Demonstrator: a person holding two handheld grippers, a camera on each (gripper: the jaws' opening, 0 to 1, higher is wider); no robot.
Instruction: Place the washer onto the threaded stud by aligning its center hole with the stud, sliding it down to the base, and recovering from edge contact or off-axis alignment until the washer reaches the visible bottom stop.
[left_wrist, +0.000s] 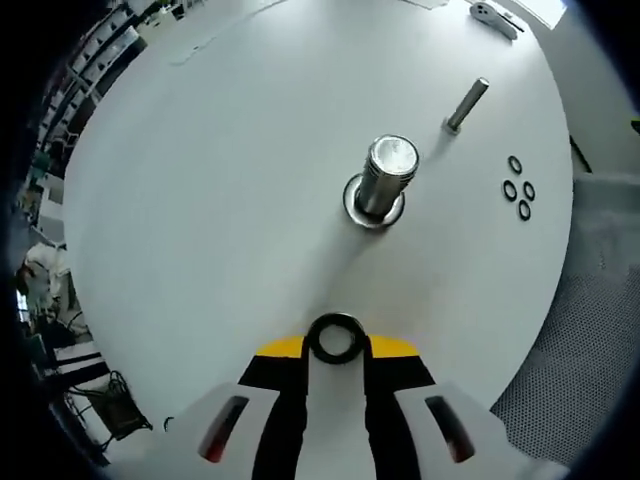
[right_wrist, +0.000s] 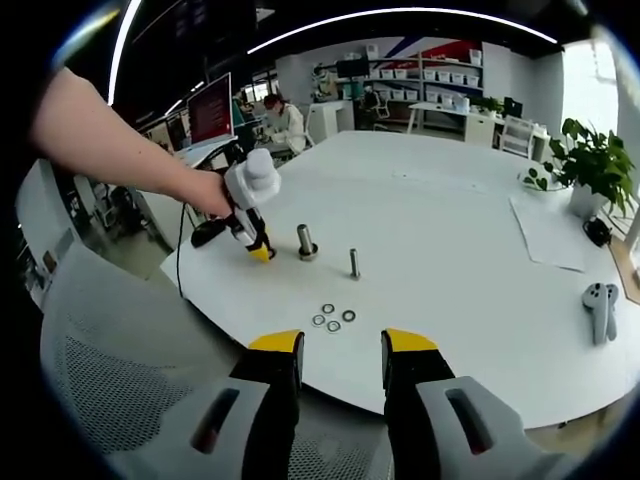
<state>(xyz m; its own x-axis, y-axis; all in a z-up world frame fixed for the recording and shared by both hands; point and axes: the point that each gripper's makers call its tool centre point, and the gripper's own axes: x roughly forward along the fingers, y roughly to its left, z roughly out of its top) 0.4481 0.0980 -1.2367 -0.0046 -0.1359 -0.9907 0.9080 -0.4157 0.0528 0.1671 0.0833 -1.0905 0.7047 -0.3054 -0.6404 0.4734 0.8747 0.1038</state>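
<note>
In the left gripper view, my left gripper (left_wrist: 337, 345) is shut on a black washer (left_wrist: 336, 338), which it holds flat between its yellow tips above the white table (left_wrist: 200, 200). A little ahead stands the thick metal stud (left_wrist: 385, 175) on its round base flange, clear of the washer. From the right gripper view, the left gripper (right_wrist: 260, 250) is in a person's hand just left of the stud (right_wrist: 306, 241). My right gripper (right_wrist: 340, 345) hangs open and empty off the table's near edge.
A thinner bolt (left_wrist: 466, 104) stands beyond the stud, also seen as the bolt (right_wrist: 354, 262). Several spare washers (left_wrist: 518, 187) lie together near the table edge (right_wrist: 333, 318). A grey handle-shaped object (right_wrist: 598, 306), paper (right_wrist: 550, 232) and a plant (right_wrist: 590, 160) are at the right. A mesh chair (right_wrist: 110, 380) stands by the table.
</note>
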